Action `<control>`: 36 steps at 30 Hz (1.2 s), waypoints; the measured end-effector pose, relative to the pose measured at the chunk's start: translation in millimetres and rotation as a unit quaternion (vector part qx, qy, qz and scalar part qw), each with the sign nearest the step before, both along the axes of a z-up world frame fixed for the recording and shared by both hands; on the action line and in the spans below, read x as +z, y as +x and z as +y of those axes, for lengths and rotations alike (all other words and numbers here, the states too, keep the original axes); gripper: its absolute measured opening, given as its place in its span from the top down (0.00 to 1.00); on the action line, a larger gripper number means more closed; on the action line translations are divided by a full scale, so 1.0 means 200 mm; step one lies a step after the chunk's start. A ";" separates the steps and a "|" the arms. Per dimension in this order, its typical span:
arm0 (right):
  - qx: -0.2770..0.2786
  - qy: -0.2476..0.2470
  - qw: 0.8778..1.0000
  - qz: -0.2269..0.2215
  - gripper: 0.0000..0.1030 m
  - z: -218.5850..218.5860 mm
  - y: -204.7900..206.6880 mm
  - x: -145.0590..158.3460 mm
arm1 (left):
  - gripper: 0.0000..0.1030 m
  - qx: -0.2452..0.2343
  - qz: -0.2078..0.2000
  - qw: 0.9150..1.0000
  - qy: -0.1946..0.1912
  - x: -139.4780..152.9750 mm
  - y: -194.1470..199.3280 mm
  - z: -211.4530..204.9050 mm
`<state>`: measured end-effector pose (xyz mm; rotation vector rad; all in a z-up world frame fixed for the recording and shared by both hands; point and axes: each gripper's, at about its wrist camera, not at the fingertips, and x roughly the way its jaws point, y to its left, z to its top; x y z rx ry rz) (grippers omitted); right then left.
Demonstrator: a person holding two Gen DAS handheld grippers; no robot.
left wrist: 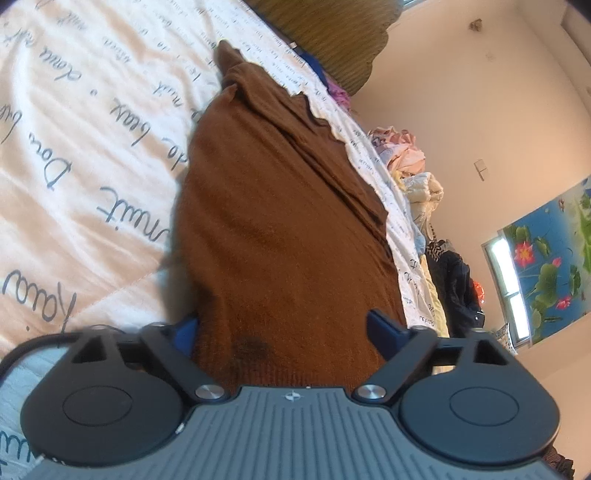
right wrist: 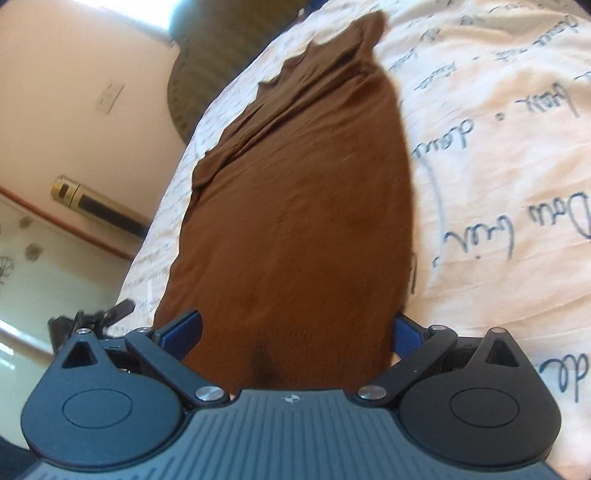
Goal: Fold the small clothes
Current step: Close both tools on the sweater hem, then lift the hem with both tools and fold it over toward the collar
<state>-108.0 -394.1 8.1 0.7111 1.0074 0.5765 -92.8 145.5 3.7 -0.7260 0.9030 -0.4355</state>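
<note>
A brown knit garment [left wrist: 280, 221] lies stretched out on a white bedspread [left wrist: 92, 129] printed with blue handwriting. My left gripper [left wrist: 288, 332] is open, its blue-padded fingers [left wrist: 384, 328] spread wide on either side of the garment's near end, with cloth between them. In the right wrist view the same brown garment [right wrist: 303, 206] runs away from me across the bedspread [right wrist: 498, 129]. My right gripper [right wrist: 295, 332] is open too, its fingers [right wrist: 184, 328] straddling the cloth's near end. The garment's far end is creased and narrow.
A pile of pastel and dark clothes [left wrist: 417, 177] sits at the bed's far edge. An olive ribbed cushion [left wrist: 332, 33] lies at the head of the bed. A flower mural [left wrist: 554, 258] covers the wall. A gold and black cylinder [right wrist: 92, 203] stands beside the bed.
</note>
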 end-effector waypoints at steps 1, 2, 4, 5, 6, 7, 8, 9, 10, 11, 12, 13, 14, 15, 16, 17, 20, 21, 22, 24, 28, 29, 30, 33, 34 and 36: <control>0.001 0.000 1.000 0.000 0.00 0.01 0.00 0.00 | 0.30 -0.002 0.006 1.000 0.000 -0.01 0.00 0.01; 0.001 0.003 1.000 0.002 0.00 0.01 0.01 0.00 | 0.33 -0.006 0.009 1.000 -0.004 -0.01 0.01 0.02; -0.002 0.009 1.000 0.006 0.03 -0.02 0.01 -0.01 | 0.34 -0.022 0.013 1.000 -0.017 0.00 0.00 0.03; -0.003 0.010 1.000 0.008 0.07 -0.02 0.01 -0.01 | 0.39 -0.032 0.015 0.999 -0.010 -0.01 -0.01 0.02; -0.003 0.009 1.000 0.009 0.09 -0.04 0.01 -0.02 | 0.48 -0.038 0.016 0.999 0.002 0.00 -0.01 0.01; -0.004 0.006 1.000 0.011 0.20 -0.04 0.01 -0.03 | 0.54 -0.045 0.017 0.999 0.015 0.00 -0.01 -0.01; -0.003 0.004 1.000 0.019 0.46 -0.04 0.00 -0.04 | 0.68 -0.052 0.020 0.998 0.033 -0.01 -0.02 -0.01; 0.000 0.002 0.999 0.034 0.61 -0.05 0.00 -0.07 | 0.79 -0.056 0.025 0.997 0.048 -0.01 -0.02 -0.01; -0.001 0.002 0.999 0.037 0.75 -0.05 0.00 -0.09 | 0.80 -0.058 0.030 0.996 0.056 -0.02 -0.02 -0.02; -0.004 0.012 0.999 0.035 0.75 -0.07 0.00 -0.10 | 0.80 -0.063 0.033 0.996 0.055 -0.02 -0.02 -0.01; -0.008 0.020 0.999 0.040 0.75 -0.07 0.00 -0.11 | 0.80 -0.068 0.034 0.996 0.053 -0.02 -0.02 -0.01; -0.010 0.028 0.999 0.043 0.75 -0.08 0.00 -0.11 | 0.80 -0.073 0.035 0.995 0.053 -0.02 -0.02 0.00; -0.011 0.033 0.998 0.044 0.75 -0.08 0.00 -0.12 | 0.80 -0.077 0.034 0.995 0.056 -0.02 -0.02 0.00; -0.011 0.037 0.998 0.045 0.75 -0.09 -0.01 -0.13 | 0.88 -0.078 0.033 0.995 0.060 -0.02 -0.02 0.00; -0.009 0.039 0.998 0.044 0.77 -0.08 -0.01 -0.13 | 0.98 -0.075 0.027 0.995 0.066 -0.01 -0.03 0.00; -0.005 0.040 0.998 0.045 0.95 -0.08 -0.01 -0.13 | 0.97 -0.073 0.019 0.995 0.072 0.02 -0.03 0.00; -0.003 0.044 0.999 0.031 0.95 -0.07 -0.01 -0.11 | 0.97 -0.074 -0.013 0.995 0.067 0.10 -0.05 -0.01; -0.004 0.050 0.998 0.024 0.95 -0.07 -0.01 -0.10 | 0.97 -0.073 -0.020 0.995 0.063 0.13 -0.04 -0.01; -0.004 0.062 0.998 0.017 0.95 -0.07 0.00 -0.08 | 0.97 -0.071 -0.026 0.996 0.055 0.16 -0.03 0.00; -0.009 0.085 0.996 -0.003 0.95 -0.08 0.03 -0.03 | 0.97 -0.061 -0.041 0.997 0.036 0.21 -0.01 0.00; -0.028 0.135 0.989 -0.048 0.95 -0.13 0.16 0.07 | 0.97 -0.026 -0.076 0.997 -0.022 0.29 0.13 0.02; -0.039 0.148 0.986 -0.061 0.95 -0.15 0.22 0.09 | 0.97 -0.010 -0.084 0.996 -0.040 0.31 0.18 0.03; -0.049 0.163 0.983 -0.074 0.95 -0.17 0.28 0.11 | 0.97 0.008 -0.090 0.994 -0.055 0.33 0.25 0.03; -0.082 0.194 0.972 -0.109 0.95 -0.22 0.51 0.16 | 0.97 0.054 -0.117 0.989 -0.067 0.38 0.49 0.03; -0.093 0.200 0.968 -0.116 0.95 -0.24 0.60 0.17 | 0.97 0.066 -0.128 0.988 -0.063 0.39 0.60 0.02; -0.112 0.213 0.963 -0.122 0.95 -0.26 0.82 0.17 | 0.97 0.078 -0.131 0.987 -0.057 0.40 0.81 0.00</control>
